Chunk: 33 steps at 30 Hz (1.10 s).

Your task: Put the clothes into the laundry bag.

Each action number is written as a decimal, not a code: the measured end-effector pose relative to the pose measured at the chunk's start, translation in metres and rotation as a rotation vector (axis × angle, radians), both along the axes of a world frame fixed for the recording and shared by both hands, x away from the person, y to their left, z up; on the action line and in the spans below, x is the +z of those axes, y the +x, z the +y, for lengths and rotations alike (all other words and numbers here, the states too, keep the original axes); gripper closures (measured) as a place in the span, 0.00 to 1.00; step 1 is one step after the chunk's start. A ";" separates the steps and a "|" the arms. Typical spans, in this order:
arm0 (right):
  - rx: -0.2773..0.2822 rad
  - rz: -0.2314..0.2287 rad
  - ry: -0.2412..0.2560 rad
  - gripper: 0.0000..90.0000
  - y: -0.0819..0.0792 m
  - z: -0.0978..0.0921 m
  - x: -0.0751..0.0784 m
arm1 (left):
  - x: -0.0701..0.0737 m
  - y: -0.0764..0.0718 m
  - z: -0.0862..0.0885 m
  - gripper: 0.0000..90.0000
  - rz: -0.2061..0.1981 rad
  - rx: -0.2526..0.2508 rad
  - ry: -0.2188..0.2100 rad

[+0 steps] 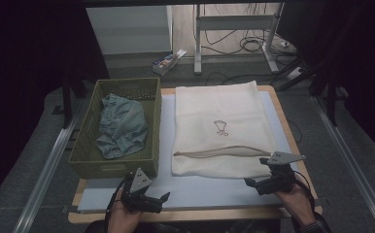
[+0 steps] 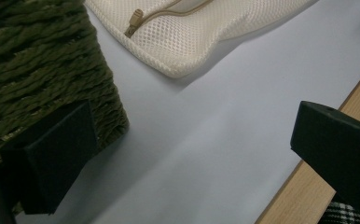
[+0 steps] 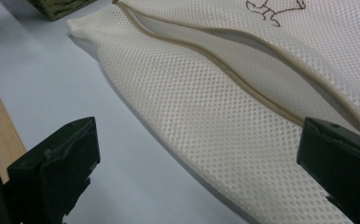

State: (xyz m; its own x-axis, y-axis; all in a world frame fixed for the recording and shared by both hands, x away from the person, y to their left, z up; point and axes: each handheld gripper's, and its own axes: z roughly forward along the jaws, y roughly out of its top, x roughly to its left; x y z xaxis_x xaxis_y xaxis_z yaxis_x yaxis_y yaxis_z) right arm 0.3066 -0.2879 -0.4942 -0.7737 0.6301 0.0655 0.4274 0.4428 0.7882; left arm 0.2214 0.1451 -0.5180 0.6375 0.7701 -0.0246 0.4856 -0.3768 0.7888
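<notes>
Lying flat mid-desk (image 1: 127, 196), the mesh bag (image 1: 219, 128) has its zip (image 1: 222, 151) gaping toward six o'clock, likely for loading the garment (image 1: 122, 125) from the basket (image 1: 109, 167) at nine. Left tongs (image 1: 152, 198) and right tongs (image 1: 259, 182) hover apart, empty.

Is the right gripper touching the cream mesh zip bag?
Apart. In the right gripper view, the right gripper hovers open above the cream mesh zip bag, its fingers off the fabric.

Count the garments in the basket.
1: a blue-green garment lies crumpled in the green basket, left of the mesh bag. Others may be hidden beneath it.
</notes>
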 end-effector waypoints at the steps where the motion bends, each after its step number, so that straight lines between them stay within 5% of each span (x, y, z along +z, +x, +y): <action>1: 0.000 0.001 0.000 0.00 0.000 0.000 0.000 | 0.000 0.000 -0.001 0.00 0.002 -0.001 0.001; 7: -0.008 -0.010 -0.006 0.00 0.000 -0.001 0.001 | -0.001 0.000 -0.002 0.00 -0.015 -0.011 0.020; 33: -0.015 -0.019 -0.027 0.00 0.001 0.002 0.000 | -0.001 0.001 0.000 0.01 0.009 -0.018 -0.051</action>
State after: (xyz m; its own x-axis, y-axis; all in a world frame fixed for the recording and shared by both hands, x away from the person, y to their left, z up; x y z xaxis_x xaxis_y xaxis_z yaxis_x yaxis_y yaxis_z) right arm 0.3071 -0.2864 -0.4938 -0.7654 0.6427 0.0336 0.4190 0.4580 0.7841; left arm 0.2224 0.1449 -0.5190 0.6509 0.7560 -0.0696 0.4861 -0.3446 0.8031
